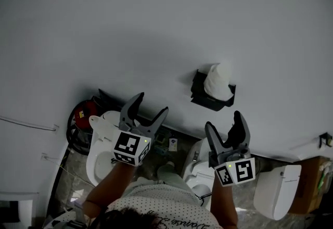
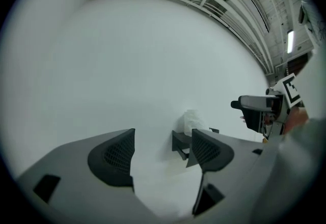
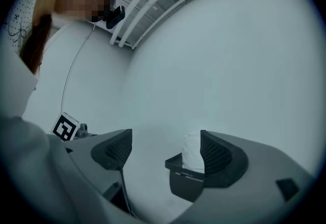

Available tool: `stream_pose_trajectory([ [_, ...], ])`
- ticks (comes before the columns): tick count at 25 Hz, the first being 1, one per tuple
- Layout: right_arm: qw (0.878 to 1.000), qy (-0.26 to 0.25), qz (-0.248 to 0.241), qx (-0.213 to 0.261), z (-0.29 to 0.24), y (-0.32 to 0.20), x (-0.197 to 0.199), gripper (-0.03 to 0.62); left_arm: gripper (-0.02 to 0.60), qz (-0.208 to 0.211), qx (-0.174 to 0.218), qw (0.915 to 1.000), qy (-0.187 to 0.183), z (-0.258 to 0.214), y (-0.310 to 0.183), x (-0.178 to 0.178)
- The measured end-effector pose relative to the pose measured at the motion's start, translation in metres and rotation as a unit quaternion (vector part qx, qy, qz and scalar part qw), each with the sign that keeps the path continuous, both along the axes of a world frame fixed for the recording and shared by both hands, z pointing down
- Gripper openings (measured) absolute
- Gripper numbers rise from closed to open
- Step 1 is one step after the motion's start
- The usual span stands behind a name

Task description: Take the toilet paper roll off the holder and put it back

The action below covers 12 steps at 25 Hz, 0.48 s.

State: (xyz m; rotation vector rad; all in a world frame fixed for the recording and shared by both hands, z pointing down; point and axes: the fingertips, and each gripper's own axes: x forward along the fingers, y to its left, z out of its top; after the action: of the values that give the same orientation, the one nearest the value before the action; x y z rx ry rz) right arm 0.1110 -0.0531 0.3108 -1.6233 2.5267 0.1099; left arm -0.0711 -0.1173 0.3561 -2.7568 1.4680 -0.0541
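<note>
Roll (image 1: 218,80) stands in the black holder (image 1: 205,99) on the wall (image 1: 156,25). Its top pokes out above the holder's rim, so it can be lifted straight out. Nothing touches it.

Both grippers hang below the holder in the head view, apart from it, and neither has hold of anything.

Nearer the holder is the right gripper (image 1: 223,121), just below it, with its jaws spread wide and pointed up at the roll. In the right gripper view the roll lines up in the gap, close to the right-hand jaw, but bare wall shows between pads and paper. That wide spread suits the roll's girth, so this looks like the approach for taking it off.

Below and to the left of the holder is the left gripper (image 1: 151,104). Its jaws are also wide apart, with only wall between them, and in its own view the holder lies toward its right jaw. It seems held ready, perhaps to steady the holder.

By this the task is at its start, with the roll not yet off. The next move would call for the right gripper to centre on the roll's exposed top, since the holder's walls cover the lower part.
</note>
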Motion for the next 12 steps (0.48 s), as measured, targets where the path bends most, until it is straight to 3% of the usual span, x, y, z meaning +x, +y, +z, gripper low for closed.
stream_pose_trajectory([
  [5,1.0,-0.004,-0.013,0.003,-0.005,-0.045,0.028,0.408,0.334,-0.008,0.013,0.9999,0.002,-0.01,-0.039,0.033],
  [12,1.0,-0.007,-0.011,-0.01,0.002,-0.082,0.035,0.414,0.334,0.005,0.006,1.0,0.004,-0.006,-0.078,0.055],
])
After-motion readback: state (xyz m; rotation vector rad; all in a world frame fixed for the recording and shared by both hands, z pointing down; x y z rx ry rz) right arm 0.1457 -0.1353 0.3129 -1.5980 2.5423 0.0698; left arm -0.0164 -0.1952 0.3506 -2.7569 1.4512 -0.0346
